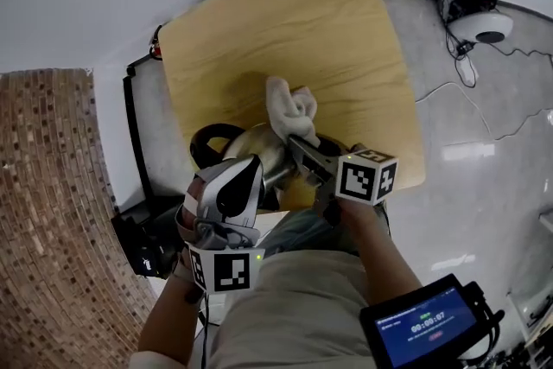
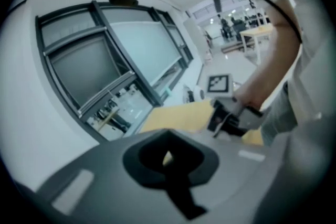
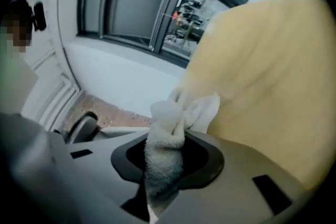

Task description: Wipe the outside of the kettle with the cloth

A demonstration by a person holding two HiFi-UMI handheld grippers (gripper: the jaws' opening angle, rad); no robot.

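A shiny metal kettle (image 1: pixel 251 144) with a black handle (image 1: pixel 206 144) stands near the front edge of the wooden table (image 1: pixel 285 22). My right gripper (image 1: pixel 298 143) is shut on a white terry cloth (image 1: pixel 289 106), which bunches out past its tips at the kettle's right side. In the right gripper view the cloth (image 3: pixel 168 128) fills the jaws of the right gripper (image 3: pixel 165 157). My left gripper (image 1: pixel 257 173) lies at the kettle's near side. Its jaws are together in the left gripper view (image 2: pixel 167 157), with nothing showing between them. The kettle is hidden in both gripper views.
The table's right edge (image 1: pixel 415 125) drops to a pale tiled floor. A white device (image 1: pixel 479 17) with trailing cables lies there. A black stand (image 1: pixel 138 238) sits at the table's left. A dark screen (image 1: pixel 428 328) hangs near my right side. Brick-patterned flooring (image 1: pixel 43 186) lies at far left.
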